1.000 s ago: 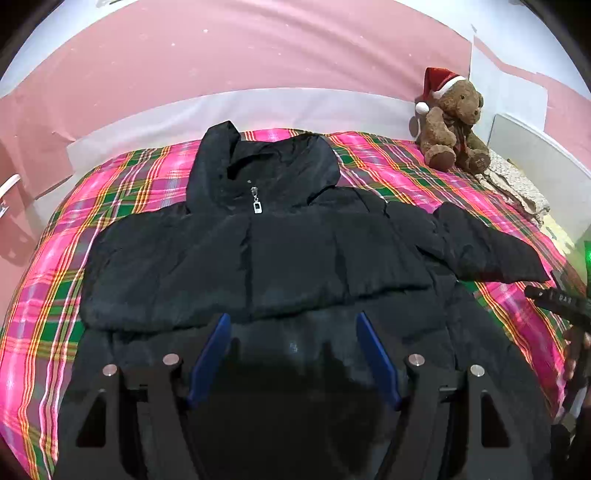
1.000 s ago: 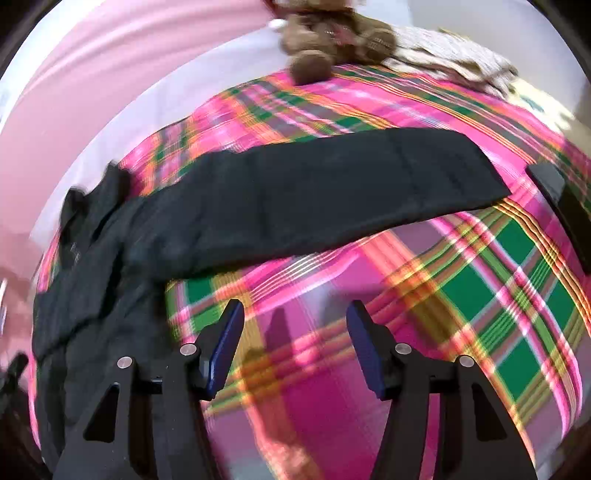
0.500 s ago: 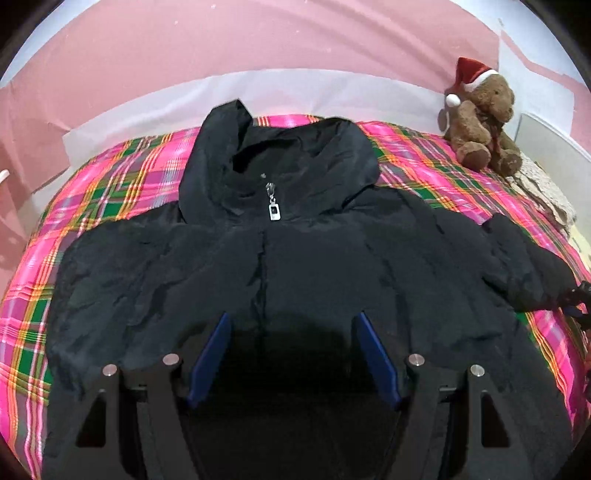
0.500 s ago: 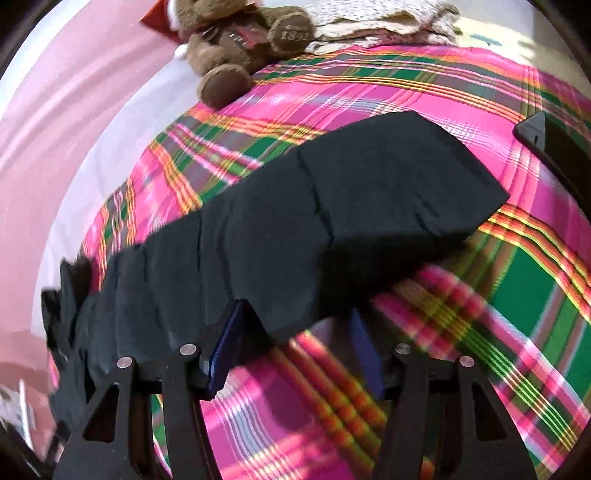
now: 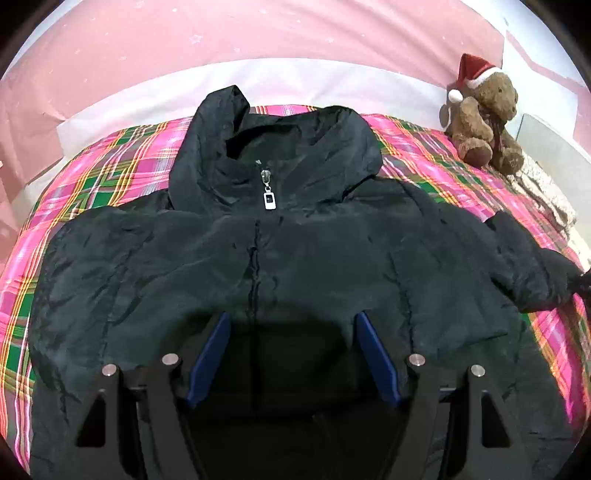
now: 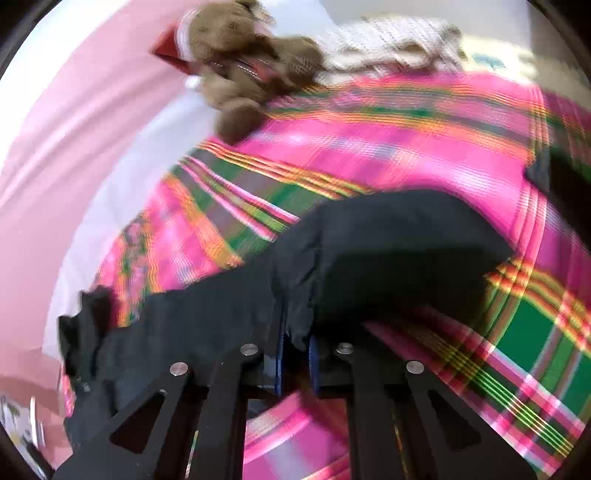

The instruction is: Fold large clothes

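On the plaid bed [image 5: 110, 173], a black jacket [image 5: 295, 258] is laid flat, front up and zipped, with its hood [image 5: 273, 147] toward the pink wall [image 5: 258, 33] and a silver zip pull [image 5: 269, 201] at the collar. The left gripper [image 5: 291, 350] is held over the jacket's lower front, its blue fingers [image 5: 208, 356] spread wide with nothing between them. The sleeve [image 6: 388, 251] is stretched out over the plaid and is pinched near its cuff by the right gripper [image 6: 295, 343], whose jaws are pressed together on the fabric. A teddy bear [image 5: 484, 118] in a red hat is seated at the bed's far corner, beside a knitted cloth [image 6: 395, 40]; the right wrist view is blurred.
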A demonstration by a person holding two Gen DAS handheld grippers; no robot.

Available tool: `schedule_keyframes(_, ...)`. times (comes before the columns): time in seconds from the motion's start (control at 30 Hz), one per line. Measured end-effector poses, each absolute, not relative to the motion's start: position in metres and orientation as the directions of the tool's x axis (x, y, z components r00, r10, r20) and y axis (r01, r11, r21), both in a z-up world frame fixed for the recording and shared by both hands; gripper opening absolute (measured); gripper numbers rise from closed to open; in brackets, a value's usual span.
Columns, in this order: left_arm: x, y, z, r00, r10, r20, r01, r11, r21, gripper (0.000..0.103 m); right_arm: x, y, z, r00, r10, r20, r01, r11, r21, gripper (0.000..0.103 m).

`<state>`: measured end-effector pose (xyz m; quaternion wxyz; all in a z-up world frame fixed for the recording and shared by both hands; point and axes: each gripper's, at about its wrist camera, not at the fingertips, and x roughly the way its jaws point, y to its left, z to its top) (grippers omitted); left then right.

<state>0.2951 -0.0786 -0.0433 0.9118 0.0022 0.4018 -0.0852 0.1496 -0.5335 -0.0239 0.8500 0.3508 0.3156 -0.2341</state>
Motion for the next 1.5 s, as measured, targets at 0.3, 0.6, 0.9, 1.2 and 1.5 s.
schedule_keyframes(0.3,0.268,-0.061,-0.010,0.692,-0.175,-0.700,0.146,0.984,-0.102,0.073,0.155,-0.443,0.100,0.841,-0.133,-0.525,0.388,0.824,0.413,0.009)
schedule_keyframes(0.6,0.241,-0.029,0.017,0.728,-0.179,-0.662,0.131,0.984,-0.121,0.073,0.202,-0.318,0.140,0.858,0.037,-0.512,0.147,0.938,0.314,0.009)
schedule_keyframes(0.9,0.224,0.029,0.006,0.733,-0.149,-0.664,0.046,0.984,-0.170,0.073,0.272,-0.215,0.066,0.754,0.165,-0.636,0.009,0.965,0.261,0.010)
schedule_keyframes(1.2,0.216,0.063,-0.014,0.721,-0.124,-0.682,-0.014,0.981,-0.193,0.073,0.314,-0.154,-0.026,0.586,0.304,-0.752,-0.086,0.945,0.315,0.038)
schedule_keyframes(1.5,0.214,0.063,0.004,0.743,-0.137,-0.655,-0.004,0.978,-0.209,0.073,0.288,-0.141,0.005,0.599,0.434,-0.673,-0.255,0.900,0.353,0.056)
